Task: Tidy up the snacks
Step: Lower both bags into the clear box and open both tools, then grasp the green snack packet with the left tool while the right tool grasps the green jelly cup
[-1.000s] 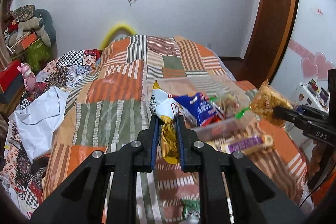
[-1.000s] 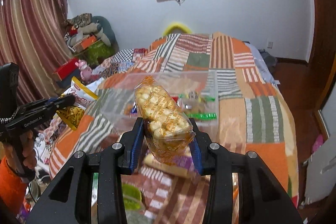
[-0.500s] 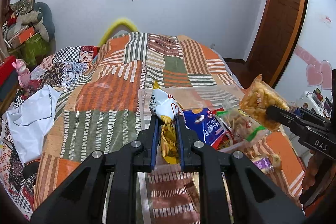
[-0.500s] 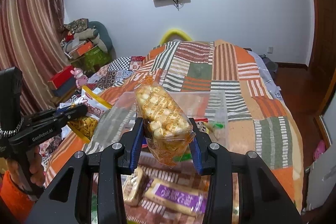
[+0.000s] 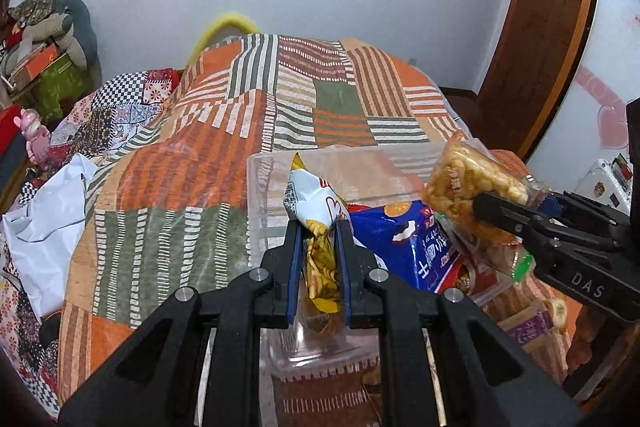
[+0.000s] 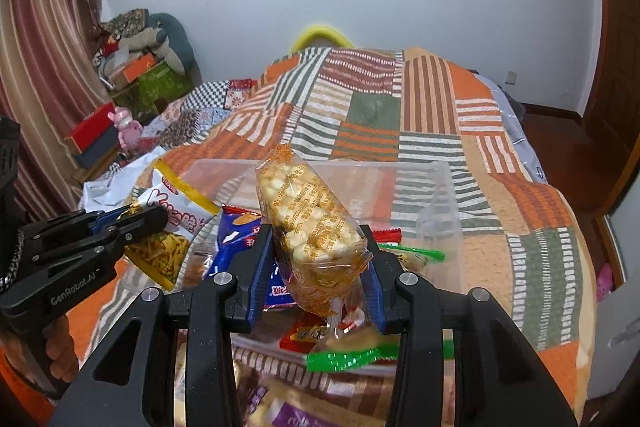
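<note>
My left gripper (image 5: 318,227) is shut on a white and yellow chip bag (image 5: 314,205), held over the left part of a clear plastic box (image 5: 256,187) on the patchwork bed. My right gripper (image 6: 318,231) is shut on a clear orange-printed pack of puffed snacks (image 6: 304,211), held over the same box (image 6: 440,195). Each gripper shows in the other's view: the right gripper (image 5: 486,207) with its pack (image 5: 468,183), the left gripper (image 6: 154,219) with its chip bag (image 6: 176,211). Inside the box lie a blue bag (image 5: 408,243) and green-ended packets (image 6: 416,251).
The striped patchwork quilt (image 5: 304,107) covers the bed. A purple-labelled pack (image 5: 528,327) lies on the quilt beside the box. White cloth (image 5: 44,215) sits at the bed's left edge, with boxes and a pink toy (image 5: 34,139) beyond. A wooden door (image 5: 540,27) stands at right.
Both grippers moved forward and down with their packs, so the clear box now lies right beneath them and looks larger. Neither grip has changed.
</note>
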`<state>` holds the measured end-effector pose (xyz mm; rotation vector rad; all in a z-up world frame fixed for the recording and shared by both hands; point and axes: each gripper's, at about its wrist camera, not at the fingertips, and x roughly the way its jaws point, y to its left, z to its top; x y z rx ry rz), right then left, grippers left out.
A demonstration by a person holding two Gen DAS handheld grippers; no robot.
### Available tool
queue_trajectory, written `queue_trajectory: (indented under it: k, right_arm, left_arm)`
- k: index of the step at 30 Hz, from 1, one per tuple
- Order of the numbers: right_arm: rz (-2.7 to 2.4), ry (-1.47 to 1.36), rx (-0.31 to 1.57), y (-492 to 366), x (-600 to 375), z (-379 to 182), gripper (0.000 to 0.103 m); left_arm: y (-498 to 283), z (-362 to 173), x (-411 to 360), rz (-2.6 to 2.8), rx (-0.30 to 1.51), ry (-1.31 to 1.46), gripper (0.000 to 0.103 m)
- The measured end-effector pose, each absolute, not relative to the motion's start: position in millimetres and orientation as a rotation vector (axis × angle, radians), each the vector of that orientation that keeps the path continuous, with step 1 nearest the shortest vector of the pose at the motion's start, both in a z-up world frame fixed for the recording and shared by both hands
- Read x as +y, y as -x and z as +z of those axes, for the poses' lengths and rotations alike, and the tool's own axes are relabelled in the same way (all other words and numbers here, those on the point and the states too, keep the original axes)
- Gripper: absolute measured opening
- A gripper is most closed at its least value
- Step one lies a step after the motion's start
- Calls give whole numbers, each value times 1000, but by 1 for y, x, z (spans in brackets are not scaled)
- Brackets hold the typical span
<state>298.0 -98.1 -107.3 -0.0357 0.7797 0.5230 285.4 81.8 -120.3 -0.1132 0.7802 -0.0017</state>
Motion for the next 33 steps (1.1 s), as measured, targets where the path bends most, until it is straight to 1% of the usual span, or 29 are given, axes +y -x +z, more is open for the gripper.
queue_trajectory:
  k: [7, 10, 17, 18, 20, 22, 23, 25, 26, 27, 30, 32, 33]
  right_arm:
    - [519, 22, 808, -307, -96, -113, 37]
    - [498, 50, 809, -306, -96, -113, 39]
    - [513, 79, 790, -293, -103, -103, 49]
    - [518, 77, 787, -290, -106, -100, 51]
    - [529, 71, 780, -283, -110, -95, 54]
    - [538, 73, 769, -274, -115, -88, 57]
    - [540, 74, 763, -270, -117, -86, 58]
    - [544, 73, 751, -259, -122, -79, 64]
    - [544, 69, 746, -256, -124, -77, 71]
    - [544, 64, 739, -250, -127, -74, 76]
    - [552, 61, 720, -235, -134, -68, 79]
    - [558, 68, 711, -222, -138, -65, 80]
    - [560, 70, 709, -218, -138, -64, 82]
  left_arm:
    - [-298, -127, 87, 18, 794, 158, 16]
    - [-299, -127, 88, 20, 806, 160, 19]
    - [-283, -121, 85, 10, 810, 145, 41]
    - [-278, -118, 84, 6, 803, 136, 43]
    - [-271, -112, 82, 6, 794, 122, 53]
    - [-262, -104, 80, 9, 782, 106, 61]
    - [-257, -101, 79, 8, 777, 101, 62]
    - [-247, -95, 78, 0, 778, 90, 66]
    - [-241, -92, 77, -4, 782, 84, 69]
    - [-234, -89, 76, -6, 784, 80, 71]
    - [-214, -82, 75, -17, 786, 78, 76]
    - [-201, -79, 75, -24, 786, 86, 82]
    - [-194, -78, 75, -25, 786, 87, 82]
